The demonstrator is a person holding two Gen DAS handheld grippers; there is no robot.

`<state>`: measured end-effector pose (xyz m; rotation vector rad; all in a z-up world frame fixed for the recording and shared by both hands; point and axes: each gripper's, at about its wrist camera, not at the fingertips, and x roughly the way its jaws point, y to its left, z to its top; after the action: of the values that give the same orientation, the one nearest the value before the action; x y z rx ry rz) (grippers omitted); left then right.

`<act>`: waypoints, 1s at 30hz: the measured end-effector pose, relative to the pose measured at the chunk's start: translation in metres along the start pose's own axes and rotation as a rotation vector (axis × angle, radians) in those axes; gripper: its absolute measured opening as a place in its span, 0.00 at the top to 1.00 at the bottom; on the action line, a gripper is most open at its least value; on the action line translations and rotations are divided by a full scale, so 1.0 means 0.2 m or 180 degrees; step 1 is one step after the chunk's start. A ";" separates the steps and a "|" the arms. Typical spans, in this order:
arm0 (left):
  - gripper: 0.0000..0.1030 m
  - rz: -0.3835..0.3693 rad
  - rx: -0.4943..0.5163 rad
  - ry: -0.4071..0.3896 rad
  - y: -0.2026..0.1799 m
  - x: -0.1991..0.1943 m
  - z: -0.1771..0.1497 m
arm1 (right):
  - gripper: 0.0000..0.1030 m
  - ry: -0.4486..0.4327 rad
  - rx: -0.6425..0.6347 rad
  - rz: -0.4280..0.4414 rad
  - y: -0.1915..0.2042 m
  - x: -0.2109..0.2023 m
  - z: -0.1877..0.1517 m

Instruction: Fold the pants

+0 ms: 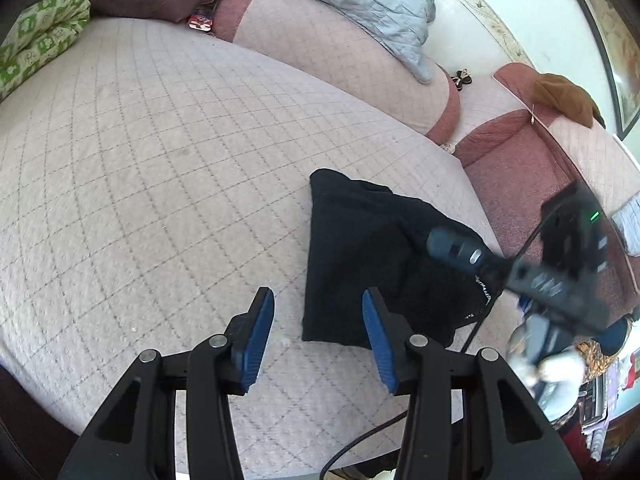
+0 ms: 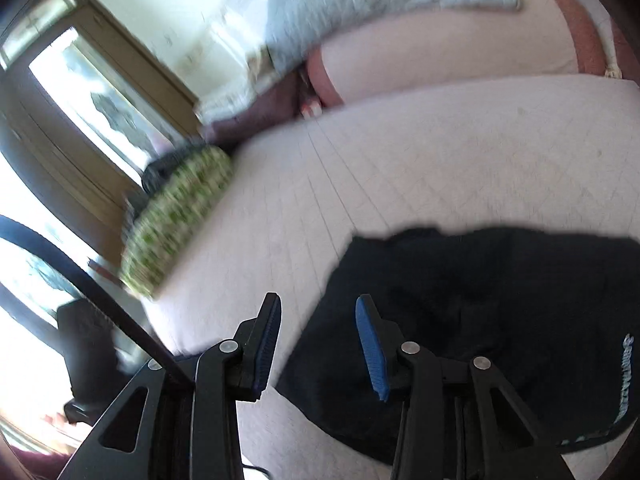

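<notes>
1. A folded pair of black pants (image 1: 360,256) lies flat on a pale quilted bed cover (image 1: 160,184) with a grey diamond grid; this bundle is the landmark for every place below.
2. The pants sit near the cover's edge, with white lettering along one hem (image 2: 626,376).
3. The left hand-held gripper (image 1: 318,340) hovers just short of the near corner of the pants; its blue-padded fingers (image 1: 256,340) stand apart, with only bare cover between them and one pad overlapping the edge of the pants in view.
4. The right hand-held gripper (image 2: 316,346) hovers at the other side of the pants; its jaws are also apart and nothing is clamped. Its right pad (image 2: 372,348) shows over the black cloth, its left pad over the cover.
5. In the left wrist view, the right tool appears blurred above the far side of the pants, a black cable (image 1: 476,320) trailing from it.
6. Well beyond the pants lies a green-and-white patterned cushion (image 1: 40,36).
7. Behind the pants, past the cover's far edge, a grey quilted blanket (image 1: 340,4) drapes over a pink upholstered sofa back (image 1: 304,40).
8. A brown cloth (image 1: 568,96) rests on a further cushion to the far side of the pants.
</notes>
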<state>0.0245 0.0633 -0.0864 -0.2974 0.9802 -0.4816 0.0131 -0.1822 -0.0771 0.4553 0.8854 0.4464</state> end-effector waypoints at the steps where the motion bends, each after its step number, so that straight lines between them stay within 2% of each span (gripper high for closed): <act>1: 0.56 0.0021 0.0021 -0.0003 0.01 0.00 0.00 | 0.58 0.0024 0.0079 -0.0054 -0.05 0.01 -0.03; 2: 0.56 0.0041 0.0062 -0.0001 0.01 0.00 0.00 | 0.58 0.0051 0.0165 -0.0142 -0.11 0.00 -0.07; 4: 0.53 0.0086 0.0125 0.0019 0.00 0.04 0.00 | 0.62 0.0094 0.0296 -0.0568 -0.25 -0.04 -0.16; 5: 0.53 0.0095 0.0153 0.0042 -0.01 0.07 0.01 | 0.69 0.0088 0.0326 -0.0648 -0.29 -0.06 -0.18; 6: 0.53 0.0091 0.0166 0.0067 -0.02 0.08 0.01 | 0.68 0.0065 0.0384 -0.0675 -0.30 -0.09 -0.19; 7: 0.53 0.0083 0.0172 0.0095 -0.02 0.12 0.02 | 0.68 0.0036 0.0408 -0.0696 -0.31 -0.14 -0.19; 10: 0.53 0.0047 0.0194 0.0118 -0.04 0.21 0.05 | 0.64 -0.0063 0.0106 -0.0705 -0.20 -0.19 -0.12; 12: 0.53 0.0051 0.0225 0.0162 -0.06 0.27 0.06 | 0.53 -0.0083 -0.0058 -0.0616 -0.13 -0.17 -0.04; 14: 0.53 0.0049 0.0251 0.0241 -0.08 0.33 0.05 | 0.46 -0.0034 -0.0284 -0.0488 -0.04 -0.07 0.09; 16: 0.54 0.0008 0.0254 0.0350 -0.09 0.39 0.03 | 0.45 0.0126 -0.0438 -0.0437 0.05 0.10 0.16; 17: 0.62 0.0002 0.0248 0.0349 -0.10 0.40 0.02 | 0.45 0.0223 -0.0468 -0.0394 0.06 0.18 0.20; 19: 0.71 0.0062 0.0274 0.0314 -0.11 0.41 0.01 | 0.45 0.0467 -0.0538 -0.0391 0.08 0.36 0.25; 20: 0.81 0.0069 0.0286 0.0304 -0.11 0.41 0.00 | 0.45 0.0553 -0.0591 -0.0442 0.09 0.43 0.25; 21: 0.85 0.0064 0.0279 0.0306 -0.11 0.41 0.00 | 0.47 0.0648 -0.0661 -0.0481 0.10 0.49 0.26; 22: 0.86 0.0047 0.0247 0.0307 -0.10 0.40 0.01 | 0.54 0.0782 -0.0726 -0.0503 0.12 0.57 0.27; 23: 0.89 0.0037 0.0216 0.0308 -0.08 0.40 0.01 | 0.81 0.0889 -0.0756 -0.0518 0.13 0.62 0.28; 24: 0.89 0.0012 0.0162 0.0319 -0.07 0.40 0.01 | 0.84 0.1003 -0.0757 -0.0503 0.14 0.67 0.27; 30: 0.91 -0.0078 -0.0098 0.0241 0.05 0.30 0.05 | 0.86 0.0897 -0.0875 -0.0407 0.33 0.73 0.34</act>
<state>0.0638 0.0416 -0.1275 -0.3212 1.0593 -0.5033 0.1384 -0.0616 -0.0952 0.0827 1.0996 0.5136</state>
